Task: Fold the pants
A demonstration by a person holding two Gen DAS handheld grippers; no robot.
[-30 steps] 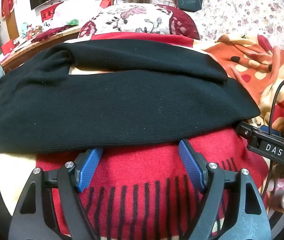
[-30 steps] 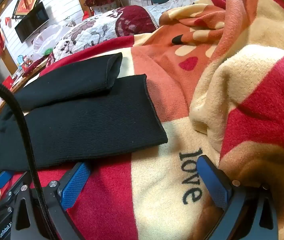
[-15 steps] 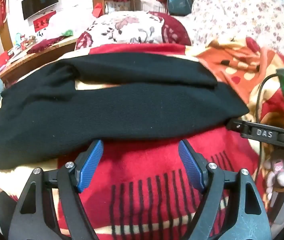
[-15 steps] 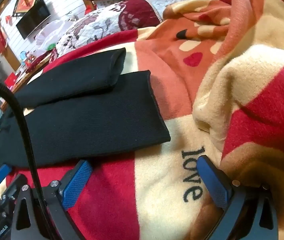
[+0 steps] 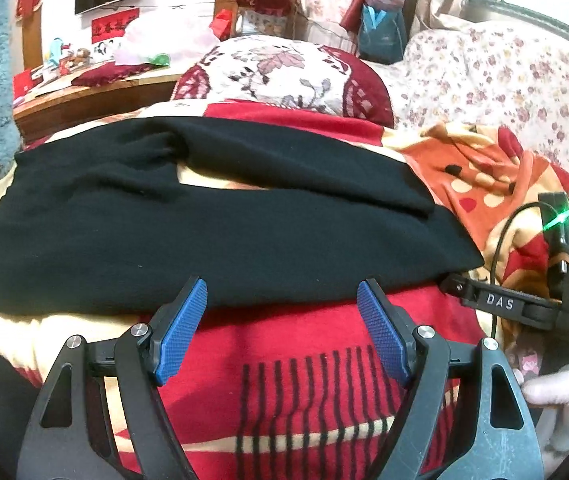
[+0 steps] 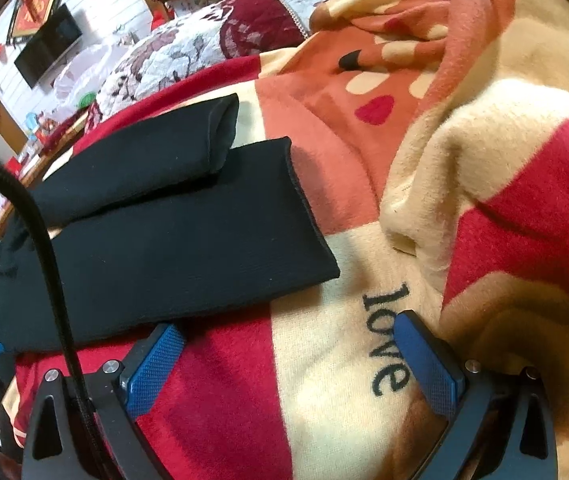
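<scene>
Black pants (image 5: 204, 236) lie flat across a red, cream and orange blanket (image 5: 292, 336), waist to the left, both legs running right. My left gripper (image 5: 282, 296) is open just short of the near leg's front edge, with nothing between its blue pads. In the right wrist view the two leg cuffs (image 6: 284, 200) end mid-frame, the far leg lying partly over the near one. My right gripper (image 6: 288, 340) is open above the blanket, near the word "love" (image 6: 384, 344), just right of the near cuff's corner. The right gripper's body (image 5: 524, 304) also shows in the left wrist view, at the right.
A bunched-up fold of blanket (image 6: 484, 160) rises to the right of the cuffs. A floral pillow (image 5: 284, 76) and a flowered quilt (image 5: 504, 80) lie behind the pants. A wooden desk (image 5: 84, 96) with clutter stands at the back left. A cable (image 6: 44, 240) hangs across the left.
Both grippers have drawn back and risen slightly, so the pants sit a little farther from the pads. The pants have not moved and both grippers stay open.
</scene>
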